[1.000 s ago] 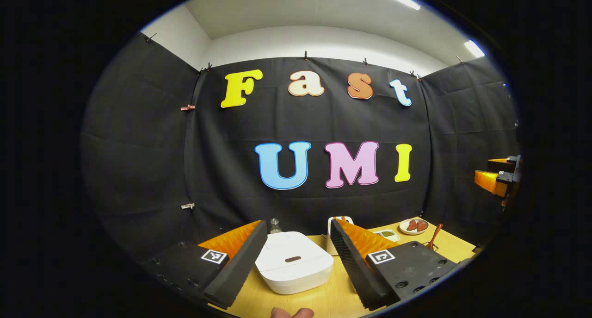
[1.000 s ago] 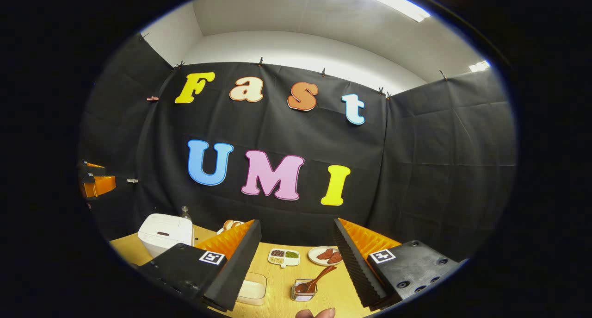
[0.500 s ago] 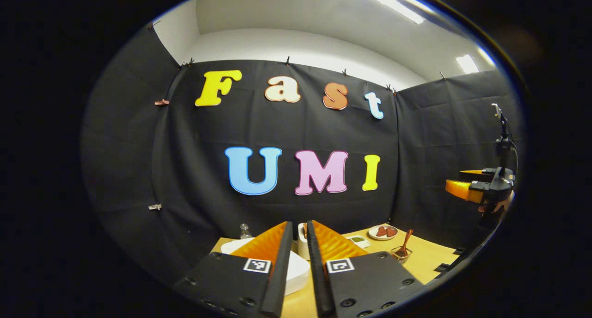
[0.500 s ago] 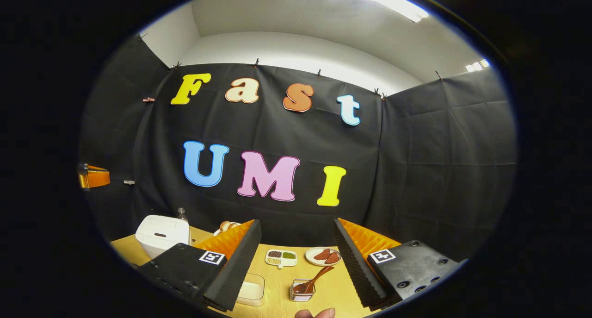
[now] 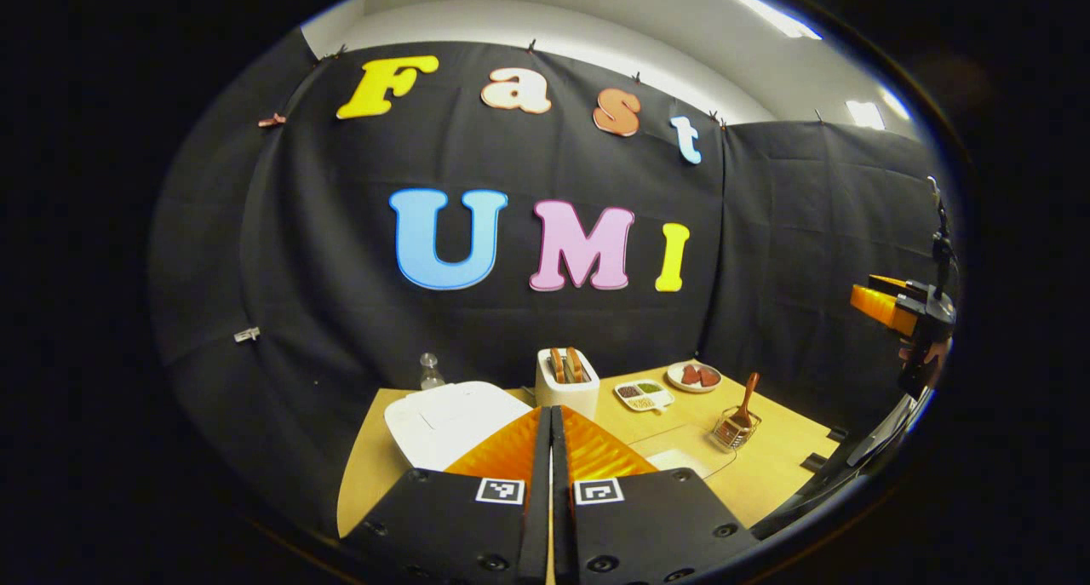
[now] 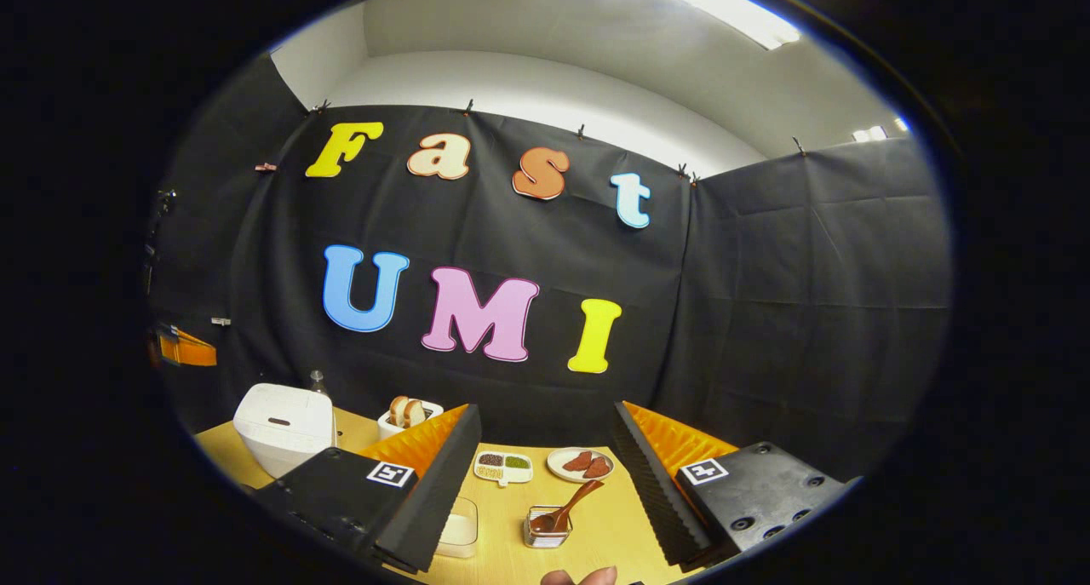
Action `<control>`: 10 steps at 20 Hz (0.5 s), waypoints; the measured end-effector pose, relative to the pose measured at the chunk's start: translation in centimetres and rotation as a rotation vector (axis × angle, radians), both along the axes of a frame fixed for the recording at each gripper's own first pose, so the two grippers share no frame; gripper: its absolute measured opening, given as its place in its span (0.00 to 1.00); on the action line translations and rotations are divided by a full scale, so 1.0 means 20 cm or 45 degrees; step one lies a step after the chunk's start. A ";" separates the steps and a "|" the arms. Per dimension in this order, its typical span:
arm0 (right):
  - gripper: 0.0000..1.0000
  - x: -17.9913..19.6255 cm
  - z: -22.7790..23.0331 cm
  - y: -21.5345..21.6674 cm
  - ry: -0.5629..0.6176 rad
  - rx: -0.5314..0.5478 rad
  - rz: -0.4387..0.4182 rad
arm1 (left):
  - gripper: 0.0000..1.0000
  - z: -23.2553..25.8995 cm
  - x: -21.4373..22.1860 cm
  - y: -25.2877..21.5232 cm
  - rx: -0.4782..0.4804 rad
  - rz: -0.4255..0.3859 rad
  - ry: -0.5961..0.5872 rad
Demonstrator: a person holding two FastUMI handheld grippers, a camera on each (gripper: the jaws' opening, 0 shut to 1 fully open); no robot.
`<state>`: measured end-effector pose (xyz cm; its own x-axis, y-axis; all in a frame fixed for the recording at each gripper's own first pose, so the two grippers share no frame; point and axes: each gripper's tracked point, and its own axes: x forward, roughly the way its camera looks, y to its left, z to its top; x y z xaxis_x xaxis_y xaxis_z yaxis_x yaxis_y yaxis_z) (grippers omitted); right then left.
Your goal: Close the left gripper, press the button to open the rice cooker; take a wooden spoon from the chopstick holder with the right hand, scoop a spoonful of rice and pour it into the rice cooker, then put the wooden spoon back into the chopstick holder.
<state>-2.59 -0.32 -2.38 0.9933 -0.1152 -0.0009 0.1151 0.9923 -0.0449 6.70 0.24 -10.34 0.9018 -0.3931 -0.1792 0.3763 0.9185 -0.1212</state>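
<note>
The white rice cooker [image 5: 451,416] sits lid down at the table's left, just beyond my left gripper [image 5: 550,432], whose fingers are pressed together with nothing between them. A wooden spoon [image 5: 748,392] stands in the wire chopstick holder [image 5: 734,432] at the right, and a clear box of rice [image 5: 681,455] lies in front of it. My right gripper [image 6: 545,423] is open and empty, held above the table. The spoon [image 6: 569,507] and its holder [image 6: 545,530] lie between its fingers farther off, with the rice box [image 6: 461,530] to the left and the cooker [image 6: 282,427] far left.
On the wooden table [image 5: 771,474] stand a white toaster [image 5: 566,381] with bread, a sectioned dish [image 5: 640,392], a plate [image 5: 694,375] of red pieces and a small bottle [image 5: 430,370]. The right gripper [image 5: 894,306] shows far right, the left gripper [image 6: 186,352] far left.
My left gripper went from wide open to fully shut, and its view now looks down on more of the table. The right gripper stayed open and hardly moved.
</note>
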 end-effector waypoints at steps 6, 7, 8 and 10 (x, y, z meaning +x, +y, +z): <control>0.97 0.02 -0.05 0.06 0.036 -0.001 -0.019 | 0.07 -0.30 0.42 0.00 0.036 -0.055 0.205; 0.97 0.01 -0.05 0.05 0.035 -0.008 -0.030 | 0.07 -0.35 0.49 0.02 0.035 -0.057 0.246; 0.97 0.00 -0.04 0.04 0.031 -0.017 -0.044 | 0.07 -0.40 0.55 0.03 0.039 -0.052 0.286; 0.97 -0.01 -0.03 0.02 0.027 -0.036 -0.071 | 0.07 -0.52 0.63 0.03 0.029 -0.064 0.384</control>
<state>-2.76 0.09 -3.06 0.9852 -0.1707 -0.0181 0.1689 0.9827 -0.0755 19.27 0.86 -20.64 0.7861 -0.4285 -0.4453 0.3715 0.9035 -0.2137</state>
